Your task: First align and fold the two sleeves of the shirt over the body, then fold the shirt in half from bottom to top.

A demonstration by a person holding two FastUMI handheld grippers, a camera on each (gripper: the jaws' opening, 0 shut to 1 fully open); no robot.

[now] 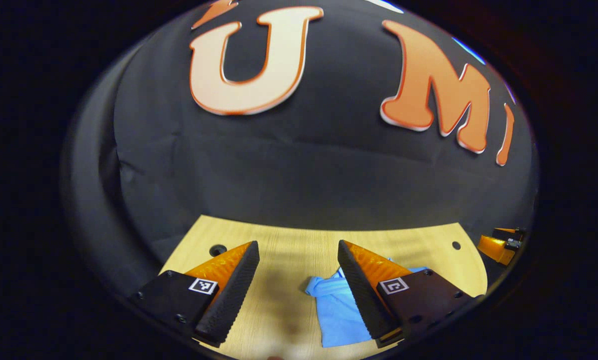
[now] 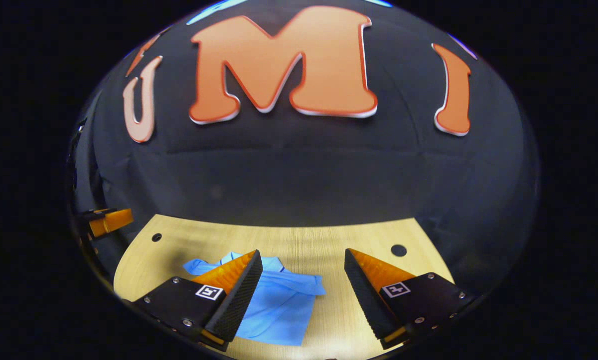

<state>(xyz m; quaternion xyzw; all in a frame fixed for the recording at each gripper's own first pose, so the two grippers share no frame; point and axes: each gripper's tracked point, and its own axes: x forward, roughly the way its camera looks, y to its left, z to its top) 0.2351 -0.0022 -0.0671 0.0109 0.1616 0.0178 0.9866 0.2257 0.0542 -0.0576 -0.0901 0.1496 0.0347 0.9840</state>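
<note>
Both claws hover spread wide above the wooden counter [image 1: 288,245], gripping nothing. The blue shirt [image 1: 336,312] lies crumpled on the counter, under and beside the left claw's [image 1: 299,260] right finger, and beneath the right claw's [image 2: 304,267] left finger, reaching into the gap.

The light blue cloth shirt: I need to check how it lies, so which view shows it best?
The right gripper view: the light blue cloth shirt shows its collar and a spread sleeve on the wooden table. The left gripper view shows less, partly behind a finger.
</note>
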